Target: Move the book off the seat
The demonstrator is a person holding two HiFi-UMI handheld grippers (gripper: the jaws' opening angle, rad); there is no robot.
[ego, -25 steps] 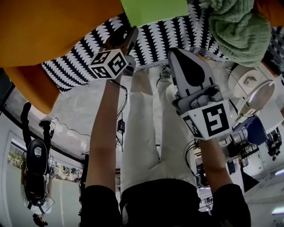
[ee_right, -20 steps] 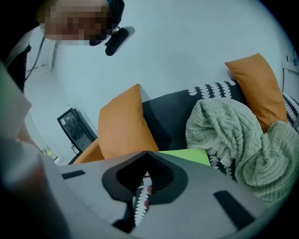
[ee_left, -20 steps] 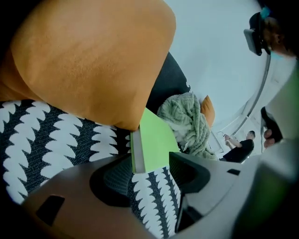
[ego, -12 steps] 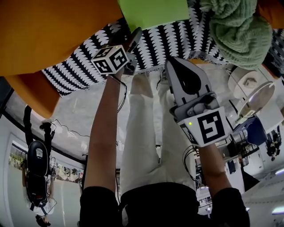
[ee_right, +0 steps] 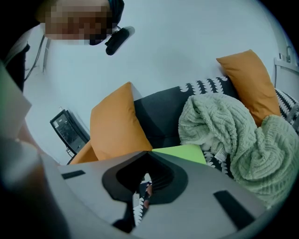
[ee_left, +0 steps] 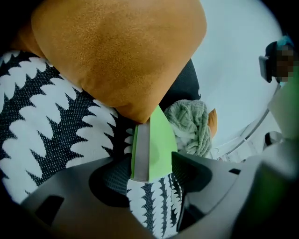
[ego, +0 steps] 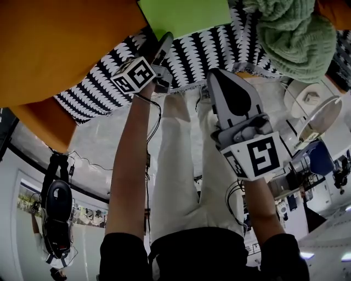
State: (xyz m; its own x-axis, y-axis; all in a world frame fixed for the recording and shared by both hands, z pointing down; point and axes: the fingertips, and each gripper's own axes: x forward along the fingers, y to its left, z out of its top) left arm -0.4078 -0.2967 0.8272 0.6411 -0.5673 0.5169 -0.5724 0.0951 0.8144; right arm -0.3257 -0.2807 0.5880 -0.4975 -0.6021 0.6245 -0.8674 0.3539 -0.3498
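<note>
A bright green book [ego: 184, 16] lies on the black-and-white patterned seat [ego: 219, 49], against an orange cushion [ego: 60, 38]. My left gripper [ego: 164, 41] reaches its near edge. In the left gripper view the book [ee_left: 152, 144] shows edge on, its corner between the jaws of that gripper [ee_left: 149, 172]. Those jaws have just been opening and stand open around the book. My right gripper [ego: 216, 74] hangs in front of the seat, short of the book [ee_right: 182, 153]. Its jaws [ee_right: 150, 153] meet at the tips, shut on nothing.
A green knitted blanket [ego: 296, 38] is heaped on the seat right of the book. A second orange cushion [ee_right: 250, 84] leans behind the blanket against the dark sofa back [ee_right: 159, 116]. The person's white trouser legs [ego: 181, 159] stand below. A white lamp [ego: 318, 118] is at the right.
My left gripper has rolled and edged further in at the book's edge. The right gripper has stayed about where it was.
</note>
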